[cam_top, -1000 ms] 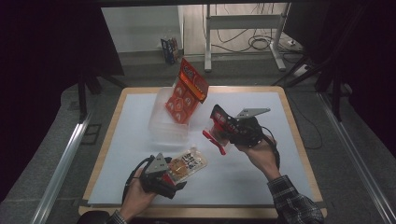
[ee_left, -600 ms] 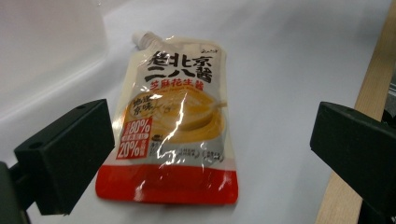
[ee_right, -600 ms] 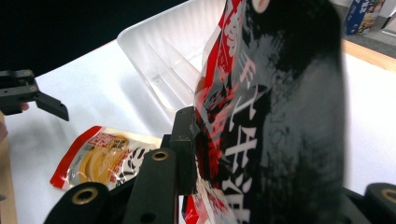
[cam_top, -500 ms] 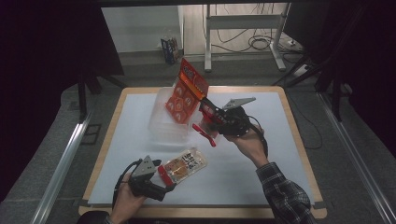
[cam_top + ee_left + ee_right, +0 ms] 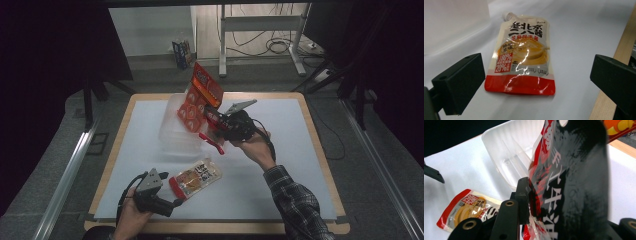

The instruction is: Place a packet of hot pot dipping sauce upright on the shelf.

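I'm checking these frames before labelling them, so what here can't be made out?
- Right gripper, right gripper view: the far jaw is hidden behind the red snack bag it clamps.
- Clear tray, high view: the bag covers part of its inside.
- Sauce pouch, left gripper view: the small print is too fine to read.

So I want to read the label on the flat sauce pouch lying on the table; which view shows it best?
The left gripper view: the flat red-and-cream sauce pouch lies close, print legible. The high view shows it small; the right gripper view catches its corner.
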`<action>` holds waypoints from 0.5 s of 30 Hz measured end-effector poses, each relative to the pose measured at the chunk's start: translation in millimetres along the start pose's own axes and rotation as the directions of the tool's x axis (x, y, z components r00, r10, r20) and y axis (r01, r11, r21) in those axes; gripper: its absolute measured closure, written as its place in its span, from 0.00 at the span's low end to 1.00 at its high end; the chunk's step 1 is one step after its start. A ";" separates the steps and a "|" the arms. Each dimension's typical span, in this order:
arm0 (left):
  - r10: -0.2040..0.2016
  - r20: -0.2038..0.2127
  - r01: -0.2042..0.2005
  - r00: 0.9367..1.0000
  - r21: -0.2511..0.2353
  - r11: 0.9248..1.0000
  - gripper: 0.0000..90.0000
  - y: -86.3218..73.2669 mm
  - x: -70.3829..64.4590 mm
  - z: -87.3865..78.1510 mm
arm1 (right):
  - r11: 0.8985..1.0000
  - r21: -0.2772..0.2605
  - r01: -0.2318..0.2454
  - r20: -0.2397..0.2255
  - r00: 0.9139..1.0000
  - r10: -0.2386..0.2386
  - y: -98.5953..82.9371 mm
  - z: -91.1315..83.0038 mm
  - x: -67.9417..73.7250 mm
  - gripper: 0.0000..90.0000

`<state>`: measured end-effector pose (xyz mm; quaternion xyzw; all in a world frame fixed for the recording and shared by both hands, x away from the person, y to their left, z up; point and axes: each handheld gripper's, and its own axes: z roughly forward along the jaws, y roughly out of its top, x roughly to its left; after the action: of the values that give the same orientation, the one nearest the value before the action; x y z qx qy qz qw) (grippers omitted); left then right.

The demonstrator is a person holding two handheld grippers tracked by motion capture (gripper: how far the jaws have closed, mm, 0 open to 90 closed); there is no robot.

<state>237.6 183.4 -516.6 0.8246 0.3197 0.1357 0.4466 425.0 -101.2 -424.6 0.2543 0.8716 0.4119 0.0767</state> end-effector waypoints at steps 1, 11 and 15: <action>0.001 -0.002 -0.001 1.000 0.000 1.000 0.00 -0.3 0.3 -0.4 | 1.000 0.000 0.000 0.000 1.000 0.000 0.0 0.0 0.0 0.76; 0.006 -0.009 -0.006 1.000 0.007 1.000 0.00 -1.7 0.1 -1.5 | 1.000 -0.011 0.024 -0.025 0.999 -0.025 8.6 6.1 7.5 0.76; 0.014 -0.013 -0.014 1.000 0.017 1.000 0.00 -1.7 -0.9 -0.9 | 0.999 -0.017 0.045 -0.037 0.998 -0.046 15.9 10.7 11.6 0.76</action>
<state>235.8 184.0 -517.4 0.8295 0.3180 0.1414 0.4367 424.7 -79.6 -418.6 0.2262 0.8751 0.4218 0.0718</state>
